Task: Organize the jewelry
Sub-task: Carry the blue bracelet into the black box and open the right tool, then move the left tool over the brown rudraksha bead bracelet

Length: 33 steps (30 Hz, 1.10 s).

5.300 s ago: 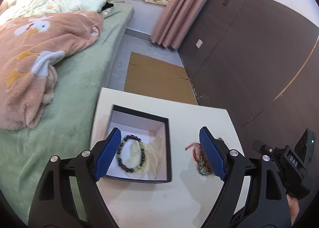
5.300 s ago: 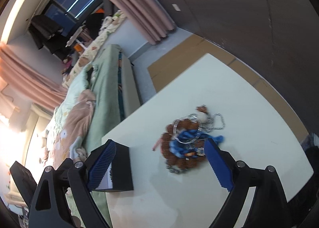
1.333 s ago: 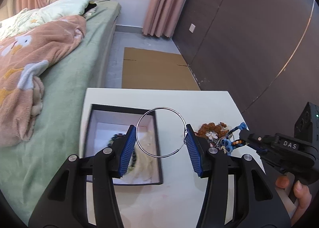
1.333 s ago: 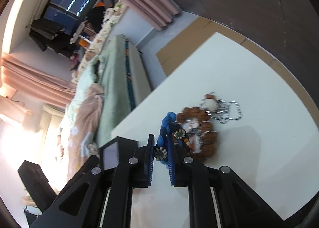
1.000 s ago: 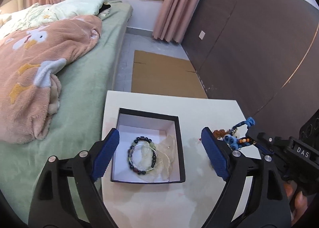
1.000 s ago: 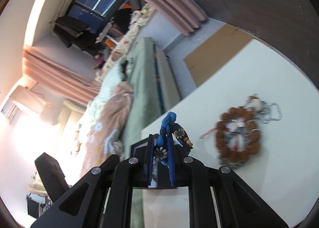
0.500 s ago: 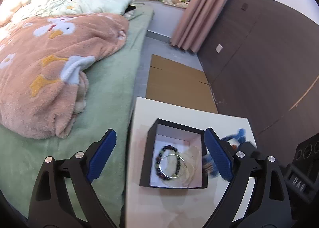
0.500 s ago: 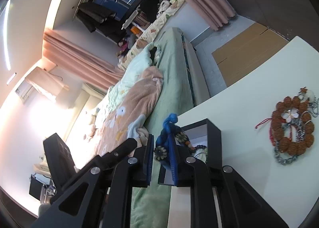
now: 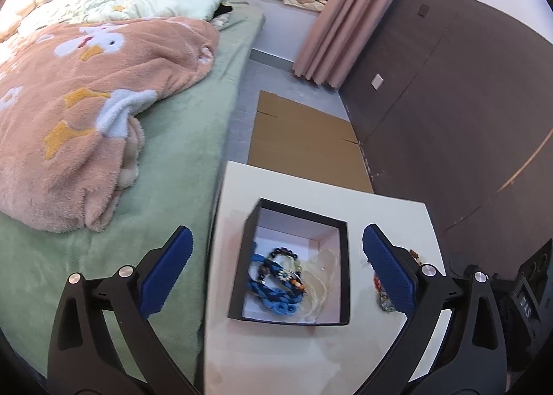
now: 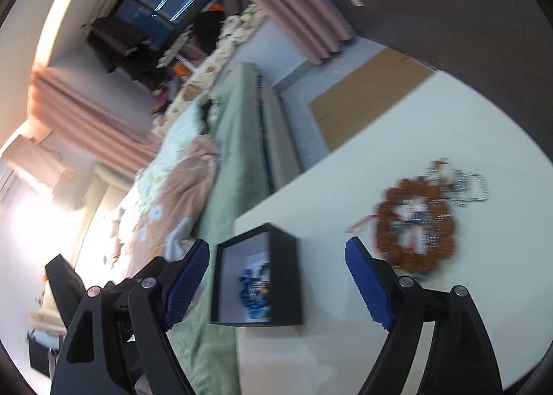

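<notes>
A black box (image 9: 342,256) with a white inside stands on the white table (image 9: 311,353). In it lie a blue braided bracelet (image 9: 276,294), a dark bead bracelet (image 9: 287,251) and a thin ring. The box (image 10: 287,277) and blue bracelet (image 10: 250,291) also show in the right wrist view. A brown bead bracelet (image 10: 414,229) with a silver chain (image 10: 473,187) lies on the table to the right; its edge shows in the left wrist view (image 9: 380,286). My left gripper (image 9: 276,272) is open above the box. My right gripper (image 10: 276,284) is open and empty.
A green bed (image 9: 179,153) with a pink blanket (image 9: 86,101) adjoins the table's left side. Flat cardboard (image 9: 304,142) lies on the floor beyond the table. A dark wall panel (image 9: 449,101) runs along the right. Pink curtains (image 9: 331,15) hang at the back.
My right gripper has opened and let go of the blue bracelet, which now lies in the box. The right gripper has drawn back. The left gripper stays open.
</notes>
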{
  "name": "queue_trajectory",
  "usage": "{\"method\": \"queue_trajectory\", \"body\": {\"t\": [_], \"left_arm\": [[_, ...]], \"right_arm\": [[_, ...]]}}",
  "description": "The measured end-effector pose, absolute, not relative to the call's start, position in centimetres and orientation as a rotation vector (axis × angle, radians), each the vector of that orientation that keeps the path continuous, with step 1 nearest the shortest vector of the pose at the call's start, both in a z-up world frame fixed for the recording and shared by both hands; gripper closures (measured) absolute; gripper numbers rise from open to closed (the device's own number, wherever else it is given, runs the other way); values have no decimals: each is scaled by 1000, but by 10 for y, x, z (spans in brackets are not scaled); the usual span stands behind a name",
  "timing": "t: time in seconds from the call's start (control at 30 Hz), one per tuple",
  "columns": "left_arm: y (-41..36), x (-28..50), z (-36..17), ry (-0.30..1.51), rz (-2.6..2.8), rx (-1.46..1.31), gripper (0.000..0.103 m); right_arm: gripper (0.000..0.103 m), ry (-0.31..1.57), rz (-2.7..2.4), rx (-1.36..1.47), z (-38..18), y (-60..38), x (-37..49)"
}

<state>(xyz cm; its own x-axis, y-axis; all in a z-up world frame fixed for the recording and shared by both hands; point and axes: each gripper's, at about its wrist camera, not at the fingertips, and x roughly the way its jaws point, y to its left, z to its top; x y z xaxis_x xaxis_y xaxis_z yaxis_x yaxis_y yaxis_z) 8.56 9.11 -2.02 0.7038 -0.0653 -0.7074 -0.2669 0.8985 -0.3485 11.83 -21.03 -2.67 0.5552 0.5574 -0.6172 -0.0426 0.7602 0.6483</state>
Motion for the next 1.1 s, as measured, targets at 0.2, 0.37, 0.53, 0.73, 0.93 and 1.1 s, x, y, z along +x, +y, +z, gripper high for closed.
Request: {"method": "queue_trajectory", "body": {"t": [0.2,0.37,0.53,0.73,0.93,1.1], "left_arm": [[62,89,-18,796,69,-404,5],[35,96,-9,802,4,-351,5],[8,111,4,820,-44,-301,5],[-20,134,9,851,-93,-269,5],[-27,145,-13,884,-126,-308,5],[-37,155,-30,915,-158,-322,7]], "right_arm": [[23,979,320,681,-40,-240,122],[28,1009,249,705,-50,-266,128],[38,1041,214,747,-59,-286,137],[43,1052,177,745,-62,-296,149],[46,1065,156,736,-64,-301,159],[48,1099,122,723,-69,-303,166]]}}
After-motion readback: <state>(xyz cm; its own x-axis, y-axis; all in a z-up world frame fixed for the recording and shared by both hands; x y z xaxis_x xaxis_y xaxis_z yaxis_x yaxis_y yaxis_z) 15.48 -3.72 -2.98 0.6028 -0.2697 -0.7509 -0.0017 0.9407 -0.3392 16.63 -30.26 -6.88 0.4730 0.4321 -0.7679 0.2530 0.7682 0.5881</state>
